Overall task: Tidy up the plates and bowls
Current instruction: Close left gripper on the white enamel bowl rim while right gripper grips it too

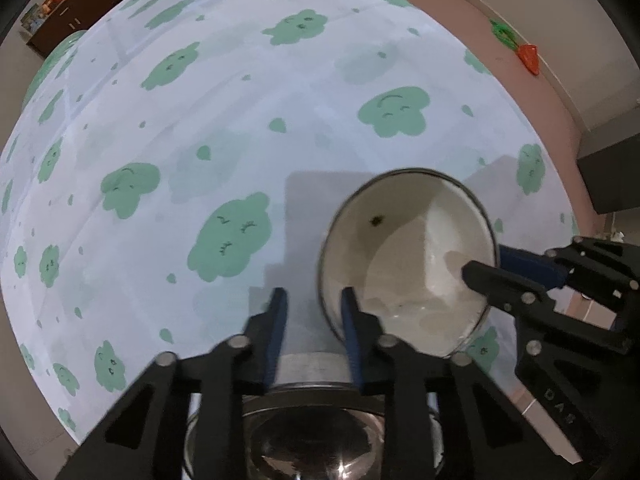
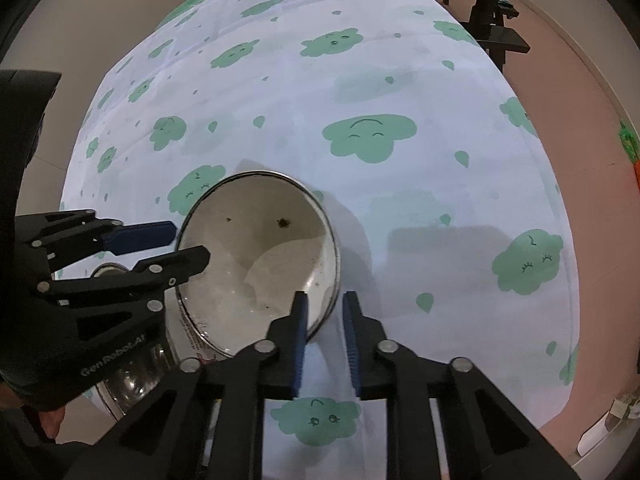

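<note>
**Left hand-held gripper** (image 1: 314, 320): points down at the counter with its jaws narrow. They straddle the near-left rim of the bowl, one finger inside and one outside, and appear clamped on the wall.

**Right hand-held gripper** (image 2: 324, 320): also narrow, pinching the opposite rim in the same way. Gripping both sides probably keeps the bowl steady and level while it is carried or set down.

**White enamel bowl with a dark rim** (image 1: 408, 248): held between the two grippers, opening upward and slightly tilted. It is empty except for a few dark specks on the inner wall.

**Shiny stainless-steel bowl** (image 1: 312, 440): directly below the left gripper and partly under the white bowl. It is probably the nesting partner, but I cannot tell whether the two bowls touch.

**Counter** (image 1: 240, 120): covered by a white cloth printed with green clouds and bare ahead of both grippers. Nothing blocks a set-down there.

**Beyond the counter**:
- A brown cabinet (image 1: 68, 16) stands far ahead to the left.
- An orange-and-green carrot-shaped toy (image 1: 528, 58) lies on the pinkish floor (image 1: 460, 20) to the right.
- Both are well apart from the work.
</note>
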The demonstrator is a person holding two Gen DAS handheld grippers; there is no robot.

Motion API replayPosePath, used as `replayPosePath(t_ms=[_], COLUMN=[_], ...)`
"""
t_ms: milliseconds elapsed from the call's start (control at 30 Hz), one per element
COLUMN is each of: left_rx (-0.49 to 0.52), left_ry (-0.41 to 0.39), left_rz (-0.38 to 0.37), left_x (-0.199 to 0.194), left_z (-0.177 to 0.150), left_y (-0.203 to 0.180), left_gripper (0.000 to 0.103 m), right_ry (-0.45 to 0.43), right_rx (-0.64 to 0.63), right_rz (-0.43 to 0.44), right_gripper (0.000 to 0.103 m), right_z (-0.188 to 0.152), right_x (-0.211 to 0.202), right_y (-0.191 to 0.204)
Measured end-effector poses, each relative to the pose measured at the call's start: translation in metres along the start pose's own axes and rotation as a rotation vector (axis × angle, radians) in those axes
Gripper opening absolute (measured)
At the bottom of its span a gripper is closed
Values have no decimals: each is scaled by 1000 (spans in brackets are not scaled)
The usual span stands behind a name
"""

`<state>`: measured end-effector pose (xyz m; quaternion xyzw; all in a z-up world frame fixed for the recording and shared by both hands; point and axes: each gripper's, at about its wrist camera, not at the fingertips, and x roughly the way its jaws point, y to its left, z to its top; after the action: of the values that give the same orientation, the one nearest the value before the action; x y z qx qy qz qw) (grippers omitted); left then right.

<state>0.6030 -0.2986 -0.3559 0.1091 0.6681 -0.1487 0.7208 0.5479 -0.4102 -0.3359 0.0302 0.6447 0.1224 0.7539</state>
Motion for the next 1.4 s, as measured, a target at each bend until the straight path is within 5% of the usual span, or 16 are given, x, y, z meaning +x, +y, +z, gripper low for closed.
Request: replayPosePath(t_ms=[1400], left_rx=[-20], left_ry=[-89], left_rz=[20], left_x=[-64], left_z=[-14], left_y=[17], left_gripper=[9], right_ry=[-89], right_rx=[-82], right_rz=[-22], right_gripper=[14], right_z=[15], right_x=[-61], right_y=[42])
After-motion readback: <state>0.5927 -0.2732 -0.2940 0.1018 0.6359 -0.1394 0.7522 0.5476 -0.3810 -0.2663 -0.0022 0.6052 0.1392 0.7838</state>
